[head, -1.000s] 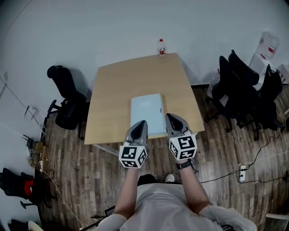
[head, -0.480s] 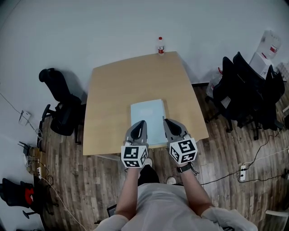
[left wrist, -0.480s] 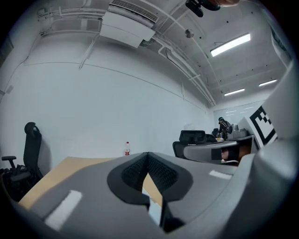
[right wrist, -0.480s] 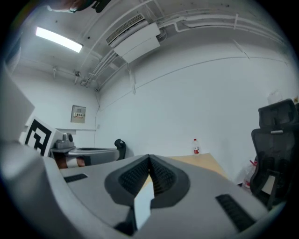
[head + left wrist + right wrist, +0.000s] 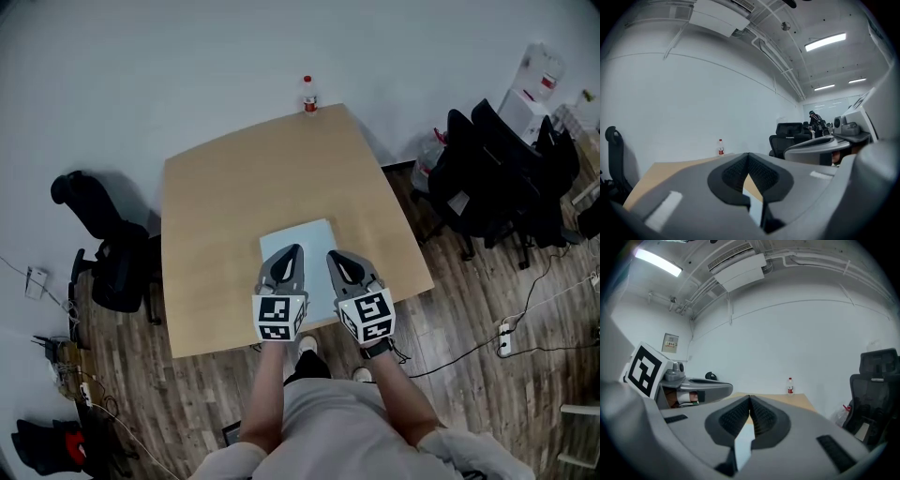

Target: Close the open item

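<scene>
Both the left tongs [image 5: 292,251] and right tongs [image 5: 334,256] are pinched together, empty, above the pale flat item [image 5: 298,234] by the desk's [image 5: 225,178] near edge. Best part them first, then seek its free edge.

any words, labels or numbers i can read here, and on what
No text is legible.
Bottle label: red, too small to read.
Wall notice: blurred, unreadable.
White box label: too small to read.
</scene>
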`<state>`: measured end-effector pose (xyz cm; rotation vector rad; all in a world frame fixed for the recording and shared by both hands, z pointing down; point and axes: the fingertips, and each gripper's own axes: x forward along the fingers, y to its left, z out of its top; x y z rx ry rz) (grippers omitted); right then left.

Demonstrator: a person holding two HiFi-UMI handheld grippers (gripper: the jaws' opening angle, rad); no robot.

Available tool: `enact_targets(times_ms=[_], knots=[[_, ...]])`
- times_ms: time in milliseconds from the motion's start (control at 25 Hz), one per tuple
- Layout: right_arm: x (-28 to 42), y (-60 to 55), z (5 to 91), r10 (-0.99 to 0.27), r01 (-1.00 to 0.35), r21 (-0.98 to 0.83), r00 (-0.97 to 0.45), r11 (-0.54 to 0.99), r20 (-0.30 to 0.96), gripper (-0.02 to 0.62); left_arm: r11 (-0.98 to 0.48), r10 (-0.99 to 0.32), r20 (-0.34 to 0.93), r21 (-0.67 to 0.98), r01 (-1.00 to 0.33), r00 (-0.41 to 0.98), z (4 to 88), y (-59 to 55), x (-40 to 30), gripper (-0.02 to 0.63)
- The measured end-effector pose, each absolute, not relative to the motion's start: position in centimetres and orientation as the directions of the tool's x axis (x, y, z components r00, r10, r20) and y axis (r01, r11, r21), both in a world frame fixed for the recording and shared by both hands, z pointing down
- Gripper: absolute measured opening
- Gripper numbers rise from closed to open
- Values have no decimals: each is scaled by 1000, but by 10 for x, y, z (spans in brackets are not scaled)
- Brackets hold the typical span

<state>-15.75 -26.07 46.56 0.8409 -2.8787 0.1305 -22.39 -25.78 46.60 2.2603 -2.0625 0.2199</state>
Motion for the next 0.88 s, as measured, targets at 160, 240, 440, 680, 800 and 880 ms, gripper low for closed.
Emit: enact_targets(times_ms=[160, 240, 440, 680, 800, 880], knots=[[-158, -276, 478, -551, -569, -47, -812, 821, 192, 12, -191, -959, 215, -20, -981, 182, 481, -280, -223, 9], [-155, -280, 487, -560, -584, -66, -800, 809, 214, 12, -237, -939, 260, -14, -972, 225, 491, -288, -222, 9], [-146, -289, 516, -585, -630, -96, -759, 770, 284, 12, -292, -901, 338, -8, -956, 273, 520, -301, -222, 9], [-135, -295, 553, -616, -690, -102, -695, 717, 370, 12, -359, -860, 388, 0, -934, 330, 545, -317, -219, 9], [-130, -295, 574, -616, -708, -100, -668, 699, 418, 12, -394, -827, 432, 11, -919, 360, 567, -325, -215, 9], [-128, -294, 588, -610, -716, -101, -652, 691, 450, 12, -413, -801, 467, 20, -910, 374, 584, -327, -210, 9]])
